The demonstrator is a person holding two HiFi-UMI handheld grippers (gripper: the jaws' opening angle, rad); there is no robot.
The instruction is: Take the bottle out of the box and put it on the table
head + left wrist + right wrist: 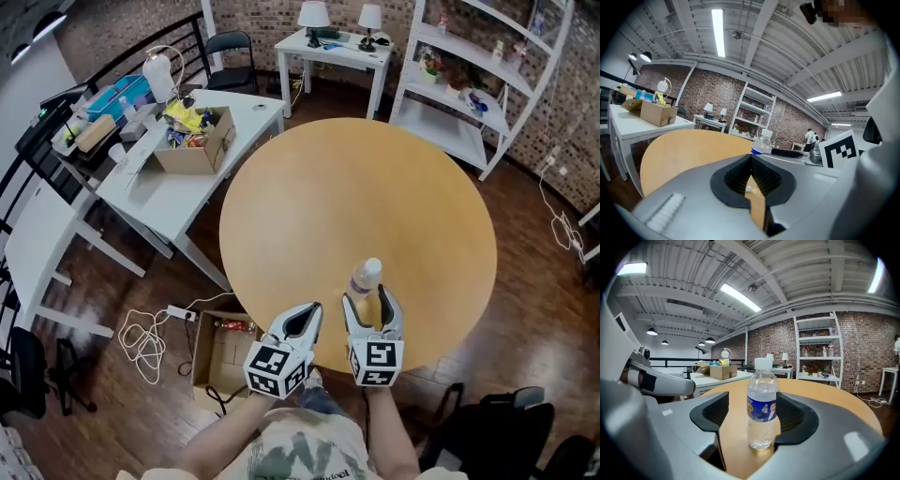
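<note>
A clear water bottle (366, 279) with a white cap and blue label stands upright on the round wooden table (375, 178), near its front edge. My right gripper (367, 298) is open with its jaws on either side of the bottle (762, 399); a gap shows at the left pad, and the right pad sits close beside it. Just to the left, my left gripper (311, 310) hangs over the table's edge, shut with nothing in it. From the left gripper (751, 163) view, the bottle (763, 142) shows beyond the right gripper's jaw.
An open cardboard box (221, 354) sits on the floor under the table's front left edge, beside a power strip and cables (142, 334). A white desk (169, 192) with a second cardboard box (197, 148) stands at left. White shelves (478, 89) are behind.
</note>
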